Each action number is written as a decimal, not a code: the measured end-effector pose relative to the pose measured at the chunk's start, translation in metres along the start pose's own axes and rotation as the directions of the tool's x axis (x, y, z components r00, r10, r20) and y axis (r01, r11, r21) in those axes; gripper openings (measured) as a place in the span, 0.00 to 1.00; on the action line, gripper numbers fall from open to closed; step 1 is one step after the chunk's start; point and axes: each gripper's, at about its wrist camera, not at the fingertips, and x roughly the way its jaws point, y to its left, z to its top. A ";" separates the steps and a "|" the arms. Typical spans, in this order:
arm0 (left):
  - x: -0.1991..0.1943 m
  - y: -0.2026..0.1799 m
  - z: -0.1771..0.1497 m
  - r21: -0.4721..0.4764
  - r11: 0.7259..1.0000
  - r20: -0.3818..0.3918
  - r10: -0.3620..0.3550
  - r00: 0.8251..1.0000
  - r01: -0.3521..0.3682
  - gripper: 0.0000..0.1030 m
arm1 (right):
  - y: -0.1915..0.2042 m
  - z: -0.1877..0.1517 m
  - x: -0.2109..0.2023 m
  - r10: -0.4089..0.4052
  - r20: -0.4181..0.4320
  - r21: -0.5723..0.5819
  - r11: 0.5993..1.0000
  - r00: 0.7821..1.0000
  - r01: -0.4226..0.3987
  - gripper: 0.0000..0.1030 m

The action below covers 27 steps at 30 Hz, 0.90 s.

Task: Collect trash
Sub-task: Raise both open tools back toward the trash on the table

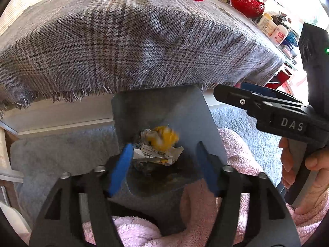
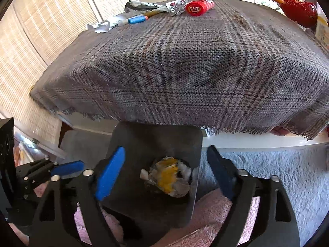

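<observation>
The crumpled trash [image 1: 158, 146], a wad of printed paper with a blurred yellow-and-white piece on top, lies inside a grey square bin [image 1: 185, 111] that stands on the floor just below the fringed edge of a plaid cloth [image 1: 127, 47]. In the right wrist view the same wad [image 2: 168, 177] sits toward the right side of the bin [image 2: 144, 144], with the yellow piece smeared by blur. The left gripper [image 1: 162, 164] hangs over the bin's mouth with its blue fingers spread apart on either side of the trash, grasping nothing. The right gripper [image 2: 166, 175] is likewise released, its two blue fingers wide apart above the bin and empty; from the left wrist view its black body marked "DAS" comes in from the right, held in the person's hand [image 1: 304, 170]. A pale shaggy rug [image 2: 267, 168] lies around the bin, and pink fleece [image 1: 242, 156] shows beside and under it. On the far side of the cloth-covered table rest a red cylinder [image 2: 198, 7] with a printed cap, a blue marker [image 2: 136, 19], crumpled white paper [image 2: 102, 25], a silver foil wrapper [image 2: 175, 7] and a red openwork object [image 2: 300, 8] near the right edge.
</observation>
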 end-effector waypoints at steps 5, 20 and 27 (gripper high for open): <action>-0.003 -0.006 0.001 0.031 1.000 0.007 0.000 1.000 0.000 0.91 | -0.002 0.002 0.000 -0.008 0.005 -0.002 1.000 1.000 0.008 0.97; -0.005 -0.008 0.003 0.027 0.999 -0.028 -0.020 0.999 0.020 0.92 | -0.030 0.018 -0.018 -0.027 0.061 0.064 0.998 0.998 0.023 0.97; -0.023 -0.003 0.031 -0.025 0.994 -0.029 -0.108 0.994 0.107 0.92 | -0.033 0.045 -0.042 -0.071 0.140 0.030 0.997 0.988 0.067 0.97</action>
